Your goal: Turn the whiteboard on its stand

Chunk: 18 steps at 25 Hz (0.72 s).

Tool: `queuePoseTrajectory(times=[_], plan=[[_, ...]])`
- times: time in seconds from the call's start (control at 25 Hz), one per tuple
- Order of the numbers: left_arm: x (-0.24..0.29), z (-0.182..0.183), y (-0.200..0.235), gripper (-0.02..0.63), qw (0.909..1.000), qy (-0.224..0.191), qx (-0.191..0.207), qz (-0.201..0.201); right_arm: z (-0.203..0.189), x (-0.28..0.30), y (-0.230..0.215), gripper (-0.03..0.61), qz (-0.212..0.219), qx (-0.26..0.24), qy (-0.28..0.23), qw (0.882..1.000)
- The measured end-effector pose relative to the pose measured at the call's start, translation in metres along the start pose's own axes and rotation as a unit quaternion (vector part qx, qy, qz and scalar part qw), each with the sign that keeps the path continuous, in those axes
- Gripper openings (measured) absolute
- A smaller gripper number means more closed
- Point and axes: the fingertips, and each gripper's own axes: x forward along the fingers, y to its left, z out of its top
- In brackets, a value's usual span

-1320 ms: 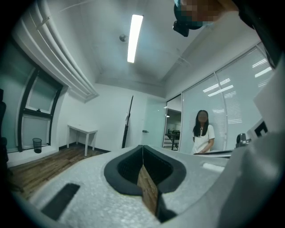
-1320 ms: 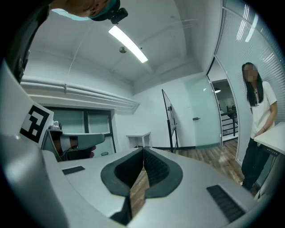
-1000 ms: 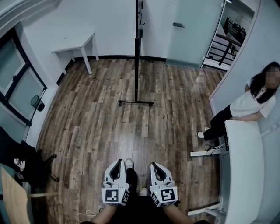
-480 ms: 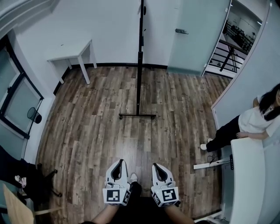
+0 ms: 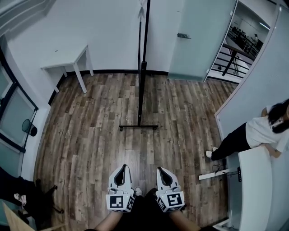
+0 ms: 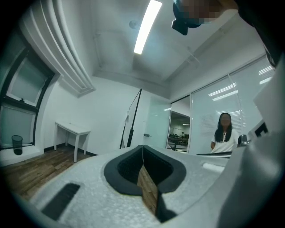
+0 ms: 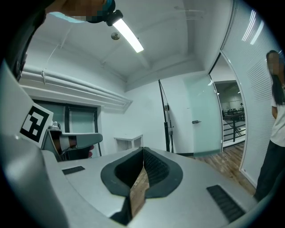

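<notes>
The whiteboard [image 5: 146, 13] shows edge-on at the top of the head view, on a black pole stand [image 5: 141, 85] whose foot bar [image 5: 138, 127] rests on the wood floor. My left gripper [image 5: 122, 166] and right gripper [image 5: 161, 168] hang side by side low in the view, well short of the stand, both shut and empty. In the left gripper view the shut left gripper [image 6: 142, 146] points toward the stand [image 6: 132, 127] far ahead. In the right gripper view the shut right gripper [image 7: 143, 148] faces the stand [image 7: 165, 120] too.
A small white table [image 5: 67, 61] stands against the back wall at left. A glass door [image 5: 198, 40] is at the back right. A person in a white shirt [image 5: 262, 131] leans at a white desk [image 5: 255, 189] on the right. A dark chair [image 5: 27, 198] sits lower left.
The stand's foot has slid lower in the head view and more of the back wall shows. Both grippers stay shut and low in the frame.
</notes>
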Motion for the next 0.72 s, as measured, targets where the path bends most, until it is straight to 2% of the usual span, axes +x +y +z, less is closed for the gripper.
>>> queuePoseTrajectory(times=[0.36,0.72], plan=[[0.078,-0.007,0.028,0.018,0.9999,0.008,0.009,-0.005,0.007,0.079,-0.033,0.014,-0.005,0.012,-0.009,1.0],[0.199,0.007,0.038,0.018,0.9999,0.0,0.014,-0.006,0.03,0.176,-0.096,0.014,0.01,0.006,-0.019,1.0]])
